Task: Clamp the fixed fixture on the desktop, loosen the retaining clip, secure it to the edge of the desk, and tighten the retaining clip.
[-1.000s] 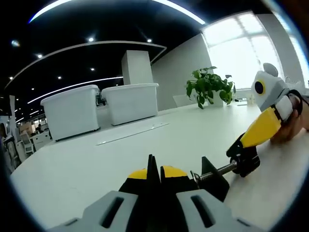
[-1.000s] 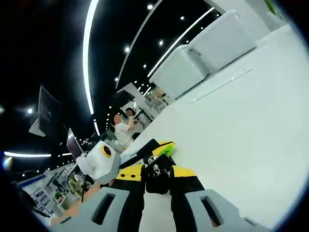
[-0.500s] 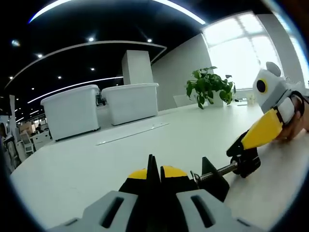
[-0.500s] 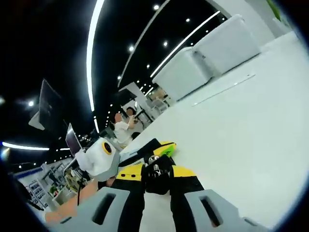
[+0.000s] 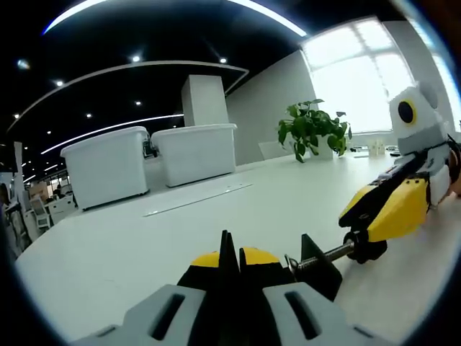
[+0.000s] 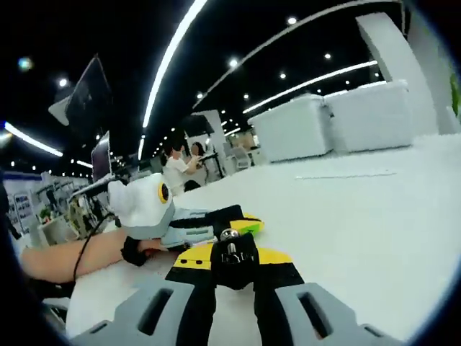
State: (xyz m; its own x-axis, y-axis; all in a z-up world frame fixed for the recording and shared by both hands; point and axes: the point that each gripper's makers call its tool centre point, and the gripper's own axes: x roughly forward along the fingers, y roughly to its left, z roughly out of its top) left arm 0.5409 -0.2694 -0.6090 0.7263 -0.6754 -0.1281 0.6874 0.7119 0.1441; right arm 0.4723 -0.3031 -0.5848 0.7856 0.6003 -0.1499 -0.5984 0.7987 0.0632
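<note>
A black clamp fixture (image 5: 314, 265) lies low over the white desk (image 5: 101, 252), its thin plate pinched between my left gripper's (image 5: 232, 261) shut jaws. A threaded screw (image 5: 328, 254) runs out of it to the right and ends in a black knob (image 5: 366, 249). My right gripper (image 5: 378, 216), with yellow jaws, comes in from the right and is shut on that knob. In the right gripper view the knob (image 6: 234, 254) sits between my right gripper's (image 6: 234, 265) yellow-padded jaws. Beyond it lies the left gripper (image 6: 229, 220), held by a person's hand (image 6: 133, 249).
Two white lidded bins (image 5: 108, 167) (image 5: 194, 151) stand at the back of the desk, with a thin flat strip (image 5: 198, 198) lying in front of them. A potted plant (image 5: 310, 130) stands by the bright window. Several people (image 6: 176, 169) are far off beyond the desk.
My right gripper has rolled about the screw's line while shut on the knob, so its yellow jaws now show broadside. The right gripper view has rolled level. The left gripper and fixture have stayed still.
</note>
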